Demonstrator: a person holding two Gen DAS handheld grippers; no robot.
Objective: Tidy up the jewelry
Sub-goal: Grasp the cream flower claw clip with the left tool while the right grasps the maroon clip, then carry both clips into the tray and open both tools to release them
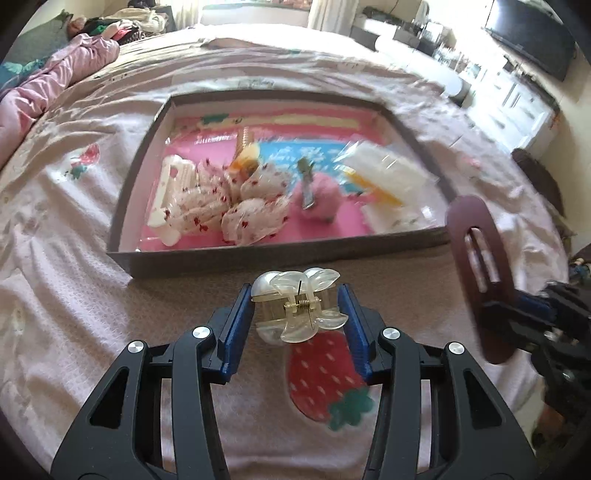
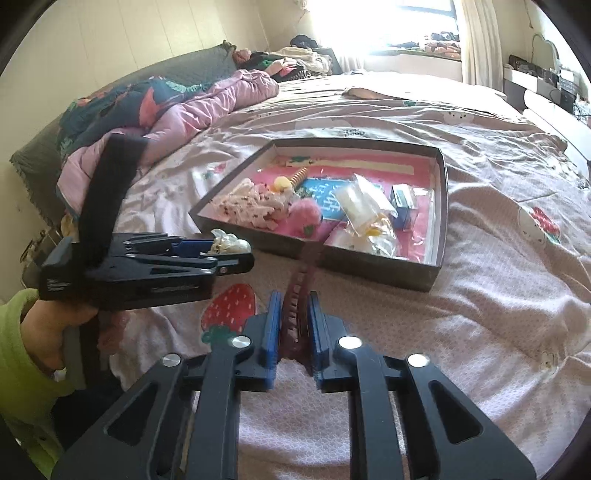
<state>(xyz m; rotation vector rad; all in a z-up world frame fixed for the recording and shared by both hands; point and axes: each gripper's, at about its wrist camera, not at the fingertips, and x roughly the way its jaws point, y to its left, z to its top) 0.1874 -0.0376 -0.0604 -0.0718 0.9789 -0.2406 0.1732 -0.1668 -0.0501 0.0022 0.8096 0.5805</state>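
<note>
My left gripper (image 1: 295,308) is shut on a pearly white flower-shaped claw clip (image 1: 295,310), held above the bedspread just in front of the shallow grey box (image 1: 258,264); it also shows in the right wrist view (image 2: 225,245). My right gripper (image 2: 295,314) is shut on a dark maroon oval hair clip (image 2: 301,291), edge-on to its camera. In the left wrist view this clip (image 1: 480,273) stands upright to the right of the box. The box (image 2: 436,273) holds a white clip (image 1: 170,192), polka-dot scrunchies (image 1: 236,206), a pink pom-pom clip (image 1: 317,199) and plastic packets (image 1: 388,177).
The box lies on a pink bedspread with a strawberry patch (image 1: 325,373). A pink quilt (image 2: 207,103) and dark pillows are heaped at the bed's left. A white dresser (image 1: 517,99) and a dark screen (image 1: 532,33) stand at the right.
</note>
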